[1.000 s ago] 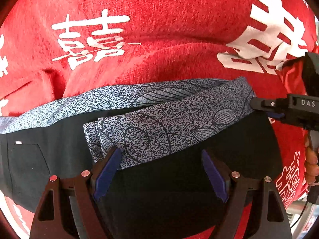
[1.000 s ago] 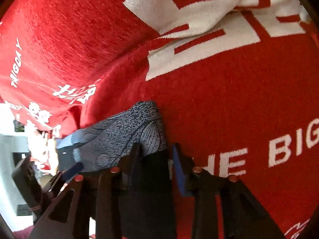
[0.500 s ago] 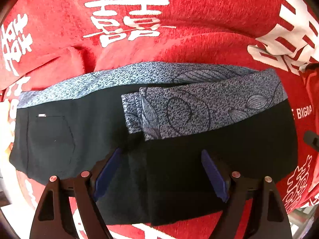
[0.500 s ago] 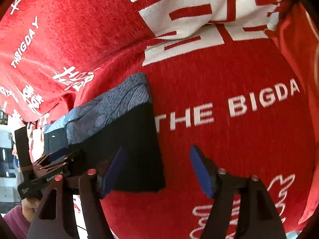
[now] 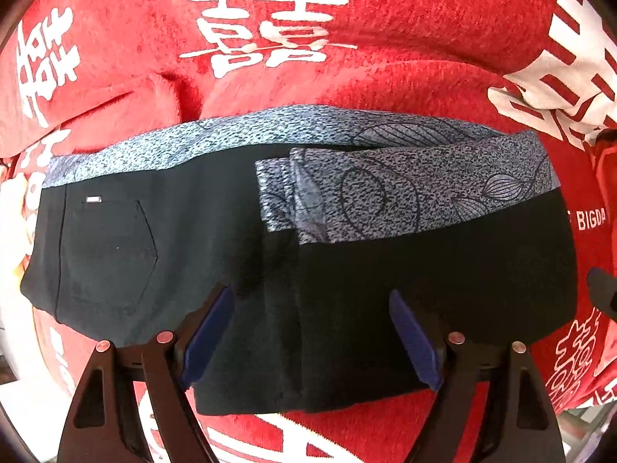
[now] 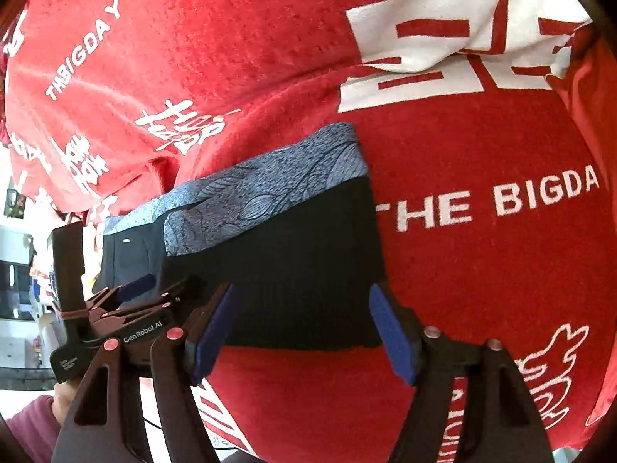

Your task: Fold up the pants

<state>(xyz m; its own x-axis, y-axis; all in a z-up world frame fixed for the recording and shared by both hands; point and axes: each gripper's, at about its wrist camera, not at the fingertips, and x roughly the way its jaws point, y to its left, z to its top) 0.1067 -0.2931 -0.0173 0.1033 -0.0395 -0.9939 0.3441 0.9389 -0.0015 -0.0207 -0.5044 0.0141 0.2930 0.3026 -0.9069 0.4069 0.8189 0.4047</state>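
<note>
the pants [image 5: 424, 277] lie folded on a red blanket [image 5: 405, 50] printed with white characters and the words "the bigda". they are black with a grey leaf-patterned band [image 5: 416, 193], and 1 folded layer lies over the right half of the other, so a second strip of the band [image 5: 193, 142] runs behind it along the far edge toward the left. a back pocket [image 5: 108, 254] with a small pale tag shows on the uncovered left part. the left gripper [image 5: 312, 335] hovers at the near edge of the pants with its jaws spread wide and nothing between the blue pads [image 5: 208, 332]; whether the pads touch the cloth cannot be told. in the right wrist view the pants [image 6: 293, 247] appear as a compact black block with the band on the far side, lying just left of the white lettering. the right gripper [image 6: 302, 333] sits over the near right corner of that block, jaws also wide apart and gripping nothing, 1 pad [image 6: 393, 339] just beyond the right edge of the cloth and the other over the near edge. the left gripper [image 6: 115, 320] is seen there from the side at the left end of the pants, with part of the person's hand [image 6: 63, 397] and a maroon sleeve [image 6: 31, 432] below it.
</note>
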